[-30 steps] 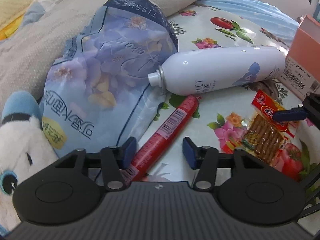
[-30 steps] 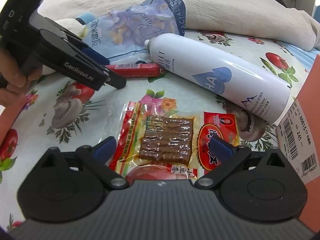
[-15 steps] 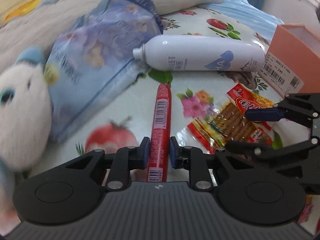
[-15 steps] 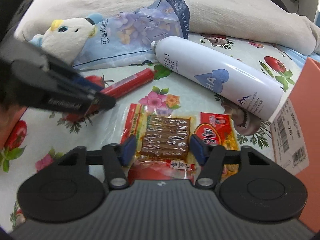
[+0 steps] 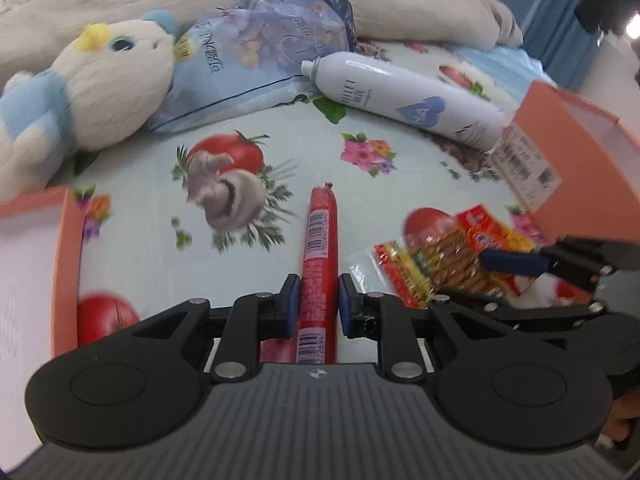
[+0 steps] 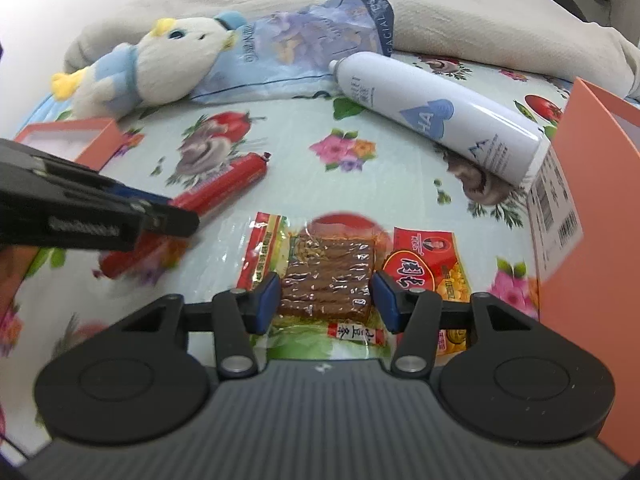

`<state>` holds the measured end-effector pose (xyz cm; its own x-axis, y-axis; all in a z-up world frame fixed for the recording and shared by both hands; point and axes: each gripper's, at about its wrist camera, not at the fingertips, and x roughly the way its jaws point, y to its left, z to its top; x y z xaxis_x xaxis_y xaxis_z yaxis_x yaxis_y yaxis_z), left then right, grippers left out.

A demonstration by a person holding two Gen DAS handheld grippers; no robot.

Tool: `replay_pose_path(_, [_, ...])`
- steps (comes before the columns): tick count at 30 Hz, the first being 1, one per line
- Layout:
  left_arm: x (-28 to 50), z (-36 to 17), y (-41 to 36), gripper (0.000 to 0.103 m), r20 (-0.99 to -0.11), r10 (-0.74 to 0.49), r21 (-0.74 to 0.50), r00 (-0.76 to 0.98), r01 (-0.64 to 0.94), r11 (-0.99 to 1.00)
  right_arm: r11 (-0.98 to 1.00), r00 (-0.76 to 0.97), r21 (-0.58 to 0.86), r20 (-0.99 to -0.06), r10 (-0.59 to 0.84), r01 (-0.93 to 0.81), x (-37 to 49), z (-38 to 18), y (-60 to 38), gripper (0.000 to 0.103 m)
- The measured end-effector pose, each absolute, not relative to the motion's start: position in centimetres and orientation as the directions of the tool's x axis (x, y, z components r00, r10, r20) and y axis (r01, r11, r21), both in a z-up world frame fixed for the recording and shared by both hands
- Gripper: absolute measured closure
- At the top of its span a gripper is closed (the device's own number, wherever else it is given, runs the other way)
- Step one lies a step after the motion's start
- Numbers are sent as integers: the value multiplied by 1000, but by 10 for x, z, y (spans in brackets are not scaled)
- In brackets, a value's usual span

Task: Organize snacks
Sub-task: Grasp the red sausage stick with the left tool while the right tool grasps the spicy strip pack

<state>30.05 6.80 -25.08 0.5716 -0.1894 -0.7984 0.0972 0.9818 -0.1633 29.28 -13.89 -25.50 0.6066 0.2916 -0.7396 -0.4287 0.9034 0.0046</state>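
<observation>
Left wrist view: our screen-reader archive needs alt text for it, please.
The left gripper is shut on a red sausage stick over a floral tablecloth. Beyond lie a white spray bottle and plush toy.

Bright, motion-blurred (mostly edges), fisheye-warped

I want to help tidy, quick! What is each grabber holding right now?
Left gripper: closed on the long red plastic-wrapped sausage stick.
Right gripper: closed on the clear-and-red packet of brown snack strips.

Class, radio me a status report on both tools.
Left tool shut on red sausage stick. Right tool shut on tofu snack packet. Nothing blocking.
</observation>
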Motion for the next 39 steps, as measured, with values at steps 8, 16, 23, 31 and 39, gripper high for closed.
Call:
replay_pose_path(8, [249,-243,61,80,-784,-227,-273,578,8,962,884,571,-2,-764,300,-468,245,-251,-151,50])
replay_pose_path(16, [229,-253,50,80,-798,-265,-310,541,9,951,889,558,63,-758,338,-453,222,-249,-159,56])
replay_pose_path(23, [220,-260,51,80,-794,-277,-338,541,-14,941,915,580,92,-747,324,-392,220,-247,-165,13])
replay_pose_path(31, [211,-259,68,80,-789,-273,-362,551,-58,930,905,591,14,-753,290,-425,223,-261,-152,9])
replay_pose_path(39, [202,-260,78,80,-784,-270,-378,559,-84,922,881,572,-22,-768,288,-473,225,-269,-143,0])
